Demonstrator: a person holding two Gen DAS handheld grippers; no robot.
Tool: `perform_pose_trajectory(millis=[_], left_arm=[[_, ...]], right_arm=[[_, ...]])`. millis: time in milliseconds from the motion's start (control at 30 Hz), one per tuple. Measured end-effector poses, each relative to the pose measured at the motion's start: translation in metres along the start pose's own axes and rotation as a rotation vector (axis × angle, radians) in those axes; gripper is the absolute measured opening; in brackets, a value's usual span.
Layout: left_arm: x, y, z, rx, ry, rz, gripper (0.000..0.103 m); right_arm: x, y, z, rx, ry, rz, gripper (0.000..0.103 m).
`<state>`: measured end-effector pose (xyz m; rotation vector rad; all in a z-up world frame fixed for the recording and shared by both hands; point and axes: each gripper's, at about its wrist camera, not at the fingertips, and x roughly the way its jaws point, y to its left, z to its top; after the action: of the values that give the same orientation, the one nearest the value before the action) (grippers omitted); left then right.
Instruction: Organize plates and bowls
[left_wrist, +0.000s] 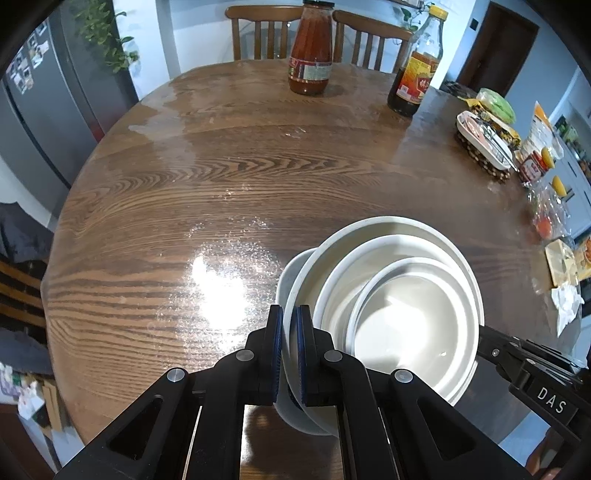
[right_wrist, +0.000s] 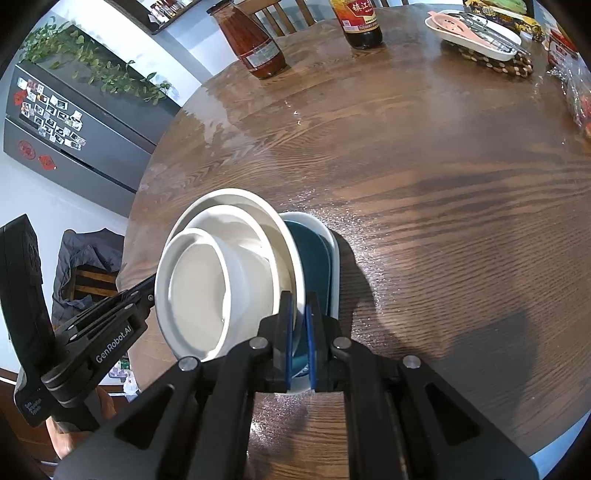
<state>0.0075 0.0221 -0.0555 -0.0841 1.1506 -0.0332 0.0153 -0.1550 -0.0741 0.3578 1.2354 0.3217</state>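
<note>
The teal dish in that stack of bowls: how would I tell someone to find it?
Start at the round wooden table and find the stack of white bowls held near its front edge. On the stack's right side, a pale oblong dish sits lowest, and inside it lies the teal dish, the only coloured piece among white crockery.

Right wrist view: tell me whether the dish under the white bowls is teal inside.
Yes: beneath the nested white bowls, a teal inner surface shows on the bottom dish, where the right gripper clamps the rims.
</note>
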Motion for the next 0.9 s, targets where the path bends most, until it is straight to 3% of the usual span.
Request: perform_pose_trajectory(millis=[433,900], left_arm=[[0.005,-0.004,0.006,0.012,-0.002,0.011,0.003],[0.013,-0.013,0.016,0.032,-0.064,0.035,0.003]], right_arm=[[0.003,-0.006,0.005,0.021,0.010,0.003,0.010],[0.005,-0.007,0.019,0.020,-0.038,-0.030,0.010]])
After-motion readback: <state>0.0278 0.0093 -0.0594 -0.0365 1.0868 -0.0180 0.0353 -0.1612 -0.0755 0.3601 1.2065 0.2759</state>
